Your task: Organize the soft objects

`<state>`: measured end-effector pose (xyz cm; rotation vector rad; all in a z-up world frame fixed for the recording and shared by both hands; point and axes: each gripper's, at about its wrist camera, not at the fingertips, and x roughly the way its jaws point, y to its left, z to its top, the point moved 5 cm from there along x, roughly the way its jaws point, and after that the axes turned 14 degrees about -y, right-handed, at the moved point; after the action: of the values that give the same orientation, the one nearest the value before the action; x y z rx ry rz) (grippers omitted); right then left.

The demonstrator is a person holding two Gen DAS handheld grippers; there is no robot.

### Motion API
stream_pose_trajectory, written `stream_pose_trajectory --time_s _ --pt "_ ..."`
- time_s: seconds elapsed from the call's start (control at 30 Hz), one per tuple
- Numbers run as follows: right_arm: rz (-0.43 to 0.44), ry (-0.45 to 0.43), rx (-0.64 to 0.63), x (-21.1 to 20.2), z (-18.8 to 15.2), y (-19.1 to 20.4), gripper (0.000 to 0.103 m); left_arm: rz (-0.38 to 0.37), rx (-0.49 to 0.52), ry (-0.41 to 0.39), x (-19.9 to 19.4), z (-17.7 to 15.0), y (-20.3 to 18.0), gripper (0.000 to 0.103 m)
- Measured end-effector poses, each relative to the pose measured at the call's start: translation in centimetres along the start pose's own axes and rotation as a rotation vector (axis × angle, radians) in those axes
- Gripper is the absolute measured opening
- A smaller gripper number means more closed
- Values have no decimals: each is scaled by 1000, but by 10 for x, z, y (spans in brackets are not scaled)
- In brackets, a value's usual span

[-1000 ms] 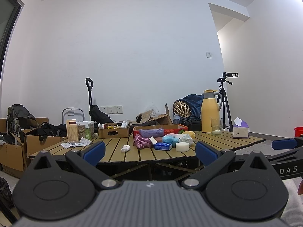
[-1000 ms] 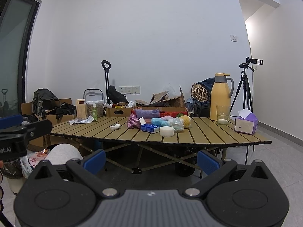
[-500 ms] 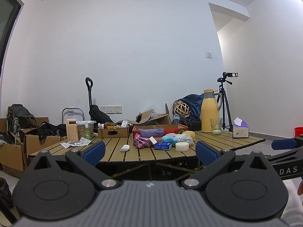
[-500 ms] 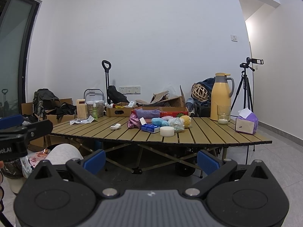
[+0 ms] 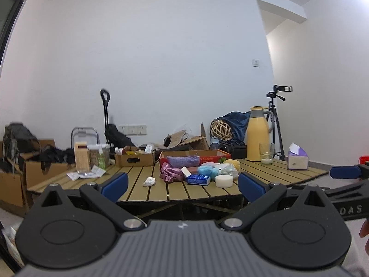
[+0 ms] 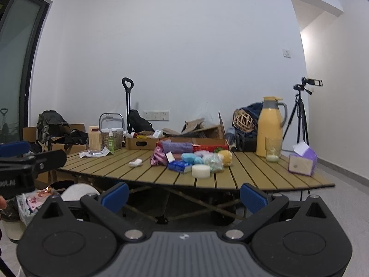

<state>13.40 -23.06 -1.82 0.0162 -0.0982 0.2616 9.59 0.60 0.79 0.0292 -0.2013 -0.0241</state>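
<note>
Near the front edge of the slatted tabletop point(image 6: 253, 173) lies your cluster of soft things: a white round sponge point(image 6: 201, 170) at the very edge; a blue packet point(image 6: 178, 166) just beside it; blue puffs point(image 6: 190, 158), a yellow sponge point(image 6: 225, 157) and a pink satin bundle point(image 6: 158, 158) behind; a purple pouch point(image 6: 177, 147) rests on the red box point(image 6: 207, 147) further back; a small white wad point(image 6: 136, 162) sits apart toward the left edge; your left gripper point(image 5: 182, 185) hangs short of the tabletop, jaws wide apart and empty; your right gripper point(image 6: 184, 195) likewise, spread and holding nothing; a yellow thermos point(image 6: 269, 127) and a tissue box point(image 6: 302, 161) stand near the right edge.
</note>
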Motion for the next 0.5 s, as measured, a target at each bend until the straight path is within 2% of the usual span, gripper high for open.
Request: stream_pose_trajectory --time_s 0.1,0.2,0.3,0.37,0.43,0.5 --pt "-32 -33 -29 35 3 -10 103 -6 0 20 36 -12 10 103" --pt "-55 -31 19 74 3 -27 103 16 23 48 78 -25 20 103" --pt "27 -22 62 118 -8 -31 103 24 13 80 124 -41 34 103" --pt "103 58 74 152 -18 -27 103 42 7 121 158 -54 45 103" --pt "126 92 51 186 -25 -19 102 57 2 179 197 -69 58 103" --pt "149 108 16 221 -29 -8 97 80 -17 226 234 -84 74 101"
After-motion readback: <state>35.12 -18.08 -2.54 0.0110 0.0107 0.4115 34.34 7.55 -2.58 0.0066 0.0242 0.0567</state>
